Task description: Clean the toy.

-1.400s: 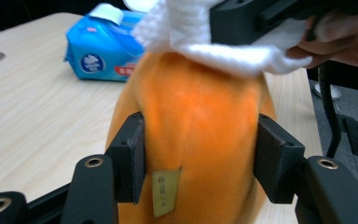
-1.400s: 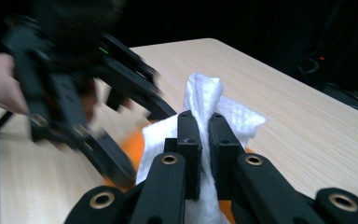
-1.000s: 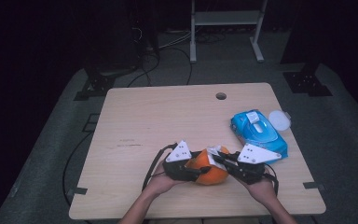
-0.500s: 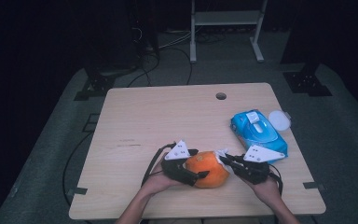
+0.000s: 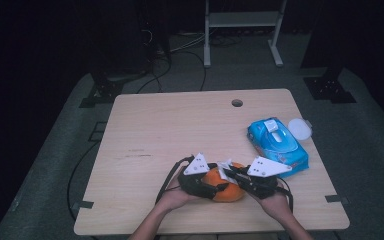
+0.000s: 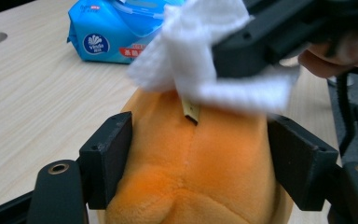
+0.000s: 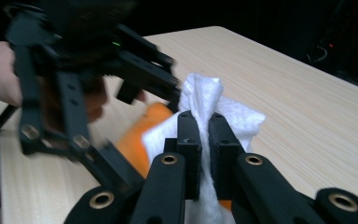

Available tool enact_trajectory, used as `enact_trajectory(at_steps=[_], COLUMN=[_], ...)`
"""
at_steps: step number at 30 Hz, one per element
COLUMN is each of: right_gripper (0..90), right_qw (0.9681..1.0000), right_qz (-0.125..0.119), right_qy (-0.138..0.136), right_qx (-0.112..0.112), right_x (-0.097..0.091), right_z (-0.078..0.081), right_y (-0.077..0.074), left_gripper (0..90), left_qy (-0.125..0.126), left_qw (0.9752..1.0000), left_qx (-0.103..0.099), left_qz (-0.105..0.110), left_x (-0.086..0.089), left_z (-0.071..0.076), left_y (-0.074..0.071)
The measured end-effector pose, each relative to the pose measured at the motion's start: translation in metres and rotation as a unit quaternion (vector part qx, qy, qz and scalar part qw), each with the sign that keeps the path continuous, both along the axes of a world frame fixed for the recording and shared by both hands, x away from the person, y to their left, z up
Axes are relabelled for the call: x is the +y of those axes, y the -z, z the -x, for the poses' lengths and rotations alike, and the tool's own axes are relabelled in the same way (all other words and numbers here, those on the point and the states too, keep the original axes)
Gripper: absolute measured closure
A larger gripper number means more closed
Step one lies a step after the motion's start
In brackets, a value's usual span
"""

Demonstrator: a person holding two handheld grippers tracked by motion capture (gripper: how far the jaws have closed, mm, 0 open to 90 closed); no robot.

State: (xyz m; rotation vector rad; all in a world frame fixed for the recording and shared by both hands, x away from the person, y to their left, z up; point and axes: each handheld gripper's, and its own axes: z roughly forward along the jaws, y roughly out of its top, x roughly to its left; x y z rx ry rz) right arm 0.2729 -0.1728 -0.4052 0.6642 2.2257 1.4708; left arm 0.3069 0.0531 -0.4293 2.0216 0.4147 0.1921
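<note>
Orange plush toy, wood-grain table

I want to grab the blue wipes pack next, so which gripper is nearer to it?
Right. The right gripper sits just beside the wipes pack, pinching a white wipe; the left gripper clamps the orange plush toy, farther away.

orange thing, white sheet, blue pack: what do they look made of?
Orange toy: plush fabric, matte short nap, a stitched seam down the middle.
White wipe: thin nonwoven or tissue, matte, crumpling softly where the right gripper pinches it.
Blue pack: probably plastic film, glossy, printed, with a white lid, likely plastic.
Tabletop: light wood-grain surface, possibly laminate.
</note>
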Motion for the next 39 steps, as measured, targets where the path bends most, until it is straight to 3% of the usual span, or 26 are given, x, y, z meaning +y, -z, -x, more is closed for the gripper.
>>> enact_trajectory(at_steps=[7,11,19,24,27,34,37,39], right_gripper=[84.5,84.5,84.4,84.4,84.5,84.5,84.5,84.5], right_qw=[0.9981,0.9972,0.9980,0.9989,0.9992,0.9965,0.9962,0.9967], right_qz=[-0.026,-0.019,-0.022,-0.037,-0.032,-0.034,-0.036,-0.041], right_qy=[0.044,0.059,0.046,0.019,0.020,0.057,0.054,0.047], right_qx=[0.034,0.041,0.038,0.022,0.016,0.052,0.058,0.051], right_x=[-0.037,-0.045,-0.045,-0.028,-0.024,-0.050,-0.054,-0.051], right_z=[-0.012,-0.013,-0.002,-0.002,-0.004,-0.012,-0.009,-0.007], right_y=[0.015,0.020,0.017,0.007,0.006,0.023,0.024,0.018], left_gripper=[27.6,27.6,27.6,27.4,27.6,27.4,27.4,27.4], left_qy=[0.005,-0.001,-0.009,-0.007,-0.012,-0.026,-0.024,-0.024], left_qw=[0.9997,0.9994,0.9992,0.9996,0.9993,0.9976,0.9984,0.9986], left_qx=[0.022,0.030,0.032,0.021,0.027,0.048,0.037,0.032], left_qz=[0.011,0.018,0.020,0.018,0.021,0.042,0.035,0.033], left_x=[0.016,0.022,0.022,0.013,0.018,0.028,0.022,0.017], left_z=[-0.009,-0.012,-0.014,-0.011,-0.013,-0.020,-0.017,-0.015], left_y=[0.003,0.003,0.004,0.005,0.004,0.005,0.004,0.003])
